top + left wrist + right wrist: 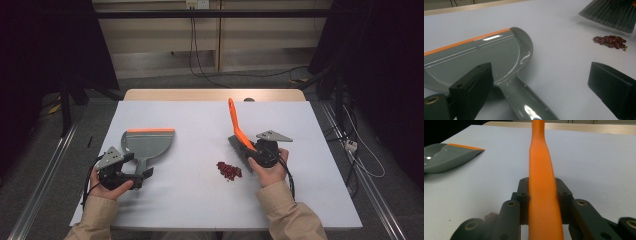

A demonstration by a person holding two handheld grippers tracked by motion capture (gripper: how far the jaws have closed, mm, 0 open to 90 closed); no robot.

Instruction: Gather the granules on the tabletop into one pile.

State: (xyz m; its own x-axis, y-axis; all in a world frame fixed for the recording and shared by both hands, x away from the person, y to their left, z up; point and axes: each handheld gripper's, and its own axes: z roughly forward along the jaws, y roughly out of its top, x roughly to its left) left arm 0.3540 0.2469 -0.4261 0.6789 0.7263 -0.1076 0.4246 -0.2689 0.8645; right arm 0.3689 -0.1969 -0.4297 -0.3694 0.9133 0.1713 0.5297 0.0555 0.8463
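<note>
A pale table carries everything, with its wooden edge showing along the far side. On its left half lies a grey dustpan, flat on the surface, its orange lip turned away from the person and its handle pointing back toward them. The left gripper sits at the end of that handle with its jaws spread wide; in the left gripper view the dustpan handle runs between the two black jaws and neither pad touches it. On the right half, the right gripper is clamped on the orange handle of a brush, its jaws pressed against both sides of that handle. The handle slants up and away from the person, while the grey bristles point down to the table, just beside the gripper. A small heap of dark red beans lies near the bristles, between the brush and the dustpan, and well apart from the dustpan.
</note>
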